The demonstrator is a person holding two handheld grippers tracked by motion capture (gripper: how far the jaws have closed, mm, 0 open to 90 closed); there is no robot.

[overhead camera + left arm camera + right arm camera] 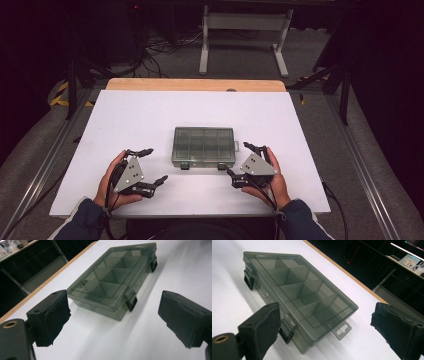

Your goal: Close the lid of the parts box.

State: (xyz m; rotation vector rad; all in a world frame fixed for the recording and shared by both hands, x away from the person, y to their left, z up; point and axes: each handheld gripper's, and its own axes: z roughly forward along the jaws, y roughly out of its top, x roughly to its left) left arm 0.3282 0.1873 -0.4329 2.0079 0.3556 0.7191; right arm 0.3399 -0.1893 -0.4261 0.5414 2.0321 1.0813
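Smoky translucent compartment box (204,146), lid shut, 2 black latches, flat mid-table

the right gripper (324,327) hides one latch (285,331) of the box (297,292) partly behind its jaw; the compartments' contents are unclear through the smoky lid.

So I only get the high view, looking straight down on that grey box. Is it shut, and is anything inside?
Observer: Shut. In the left gripper view the box is closed flat, and the compartments seen through its clear top look empty.
Operator: What keeps it closed?
Observer: Two black latches on the long side facing the person, folded down over the base.
Operator: And what are the claw tips like?
Observer: The left claw is open wide, and its jaws carry rough black pads.
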